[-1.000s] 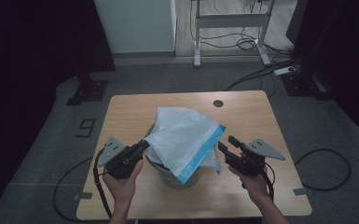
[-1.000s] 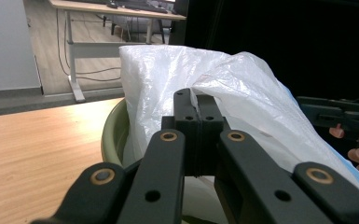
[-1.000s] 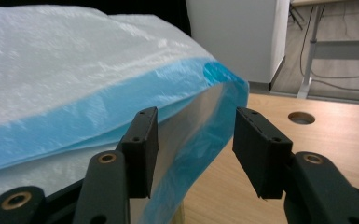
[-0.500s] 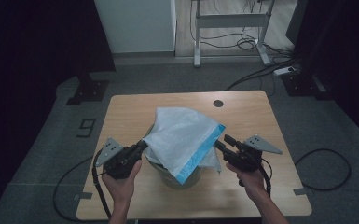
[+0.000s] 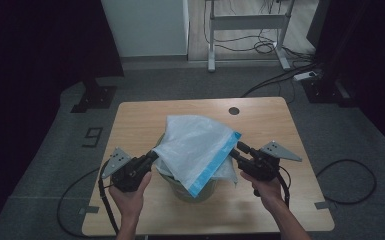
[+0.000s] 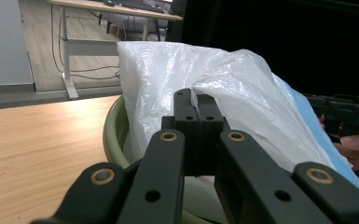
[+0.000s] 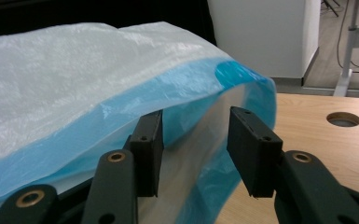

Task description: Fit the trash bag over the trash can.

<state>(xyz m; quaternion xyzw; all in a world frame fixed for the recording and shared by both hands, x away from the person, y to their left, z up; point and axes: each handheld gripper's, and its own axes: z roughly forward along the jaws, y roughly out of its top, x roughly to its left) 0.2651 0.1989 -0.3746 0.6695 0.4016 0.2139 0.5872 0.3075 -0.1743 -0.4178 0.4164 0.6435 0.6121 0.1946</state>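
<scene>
Advancing right tongs (image 5: 236, 149), now straddling bag (image 5: 195, 145) edge

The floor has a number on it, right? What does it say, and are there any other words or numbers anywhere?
"9", marked on the grey floor left of the table.
No other text can be read: the bag, the bin and both grippers carry none that shows.

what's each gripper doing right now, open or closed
Left gripper: closed, pinching the white plastic bag.
Right gripper: open, jaws either side of the bag's blue edge, not clamped.
</scene>
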